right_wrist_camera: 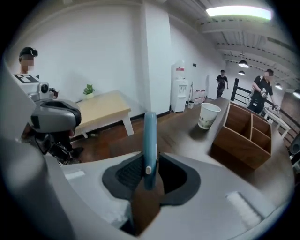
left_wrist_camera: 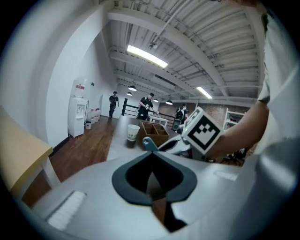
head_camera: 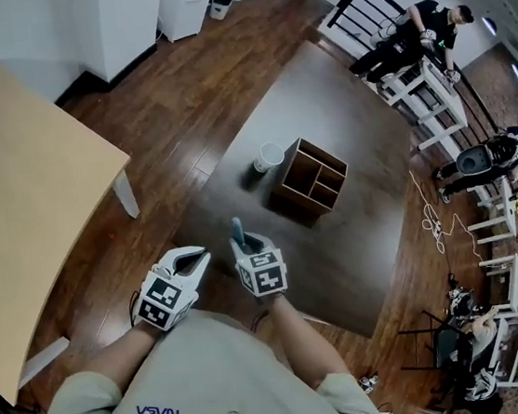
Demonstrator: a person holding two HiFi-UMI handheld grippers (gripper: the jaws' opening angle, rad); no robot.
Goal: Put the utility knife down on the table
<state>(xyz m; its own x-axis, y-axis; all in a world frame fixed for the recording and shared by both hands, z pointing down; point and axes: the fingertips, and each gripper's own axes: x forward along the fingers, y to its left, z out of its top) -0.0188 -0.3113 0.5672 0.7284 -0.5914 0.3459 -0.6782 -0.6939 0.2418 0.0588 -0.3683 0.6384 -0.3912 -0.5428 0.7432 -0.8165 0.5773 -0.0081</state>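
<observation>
My right gripper (head_camera: pixel 245 242) is shut on a blue utility knife (head_camera: pixel 237 228) above the near edge of the dark table (head_camera: pixel 321 100). In the right gripper view the knife (right_wrist_camera: pixel 150 136) stands upright between the dark pads (right_wrist_camera: pixel 127 172), its end pointing out past the jaws. My left gripper (head_camera: pixel 195 254) hangs just left of it, over the wooden floor beside the table's near corner. Its jaws meet at the tips with nothing between them (left_wrist_camera: pixel 151 157). The left gripper view shows the knife's tip (left_wrist_camera: pixel 149 144) and the right gripper's marker cube (left_wrist_camera: pixel 202 131).
A paper cup (head_camera: pixel 268 156) and a wooden compartment box (head_camera: pixel 312 178) stand mid-table beyond the grippers. A light wooden table (head_camera: pixel 22 184) fills the left. People (head_camera: pixel 407 38) and white racks (head_camera: pixel 435 114) are at the far right, and cables (head_camera: pixel 434 222) lie on the floor.
</observation>
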